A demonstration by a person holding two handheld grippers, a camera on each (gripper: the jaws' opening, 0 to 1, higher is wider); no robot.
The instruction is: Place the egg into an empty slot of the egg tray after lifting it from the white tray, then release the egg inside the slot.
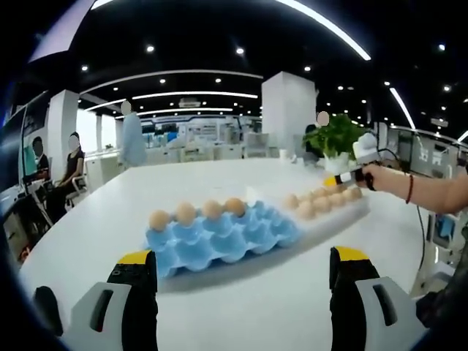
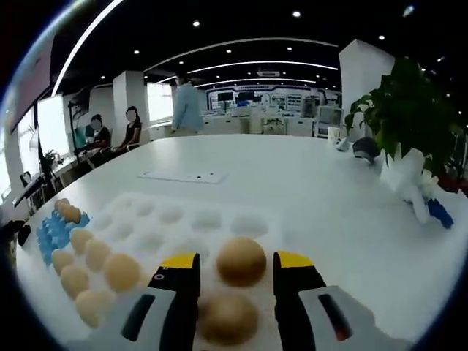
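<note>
In the left gripper view, the left claw (image 1: 243, 267) stands wide, holding nothing, above the white desk (image 1: 95, 234). Ahead lies the blue egg tray (image 1: 219, 238) with 4 eggs along its far edge. Beyond it the right claw (image 1: 338, 180) reaches over the white tray (image 1: 344, 208).

In the right gripper view, the right claw (image 2: 236, 265) stands part-open around an egg (image 2: 240, 261) on the white tray (image 2: 219, 219), its tips just beside it; whether they touch it I cannot tell.
</note>
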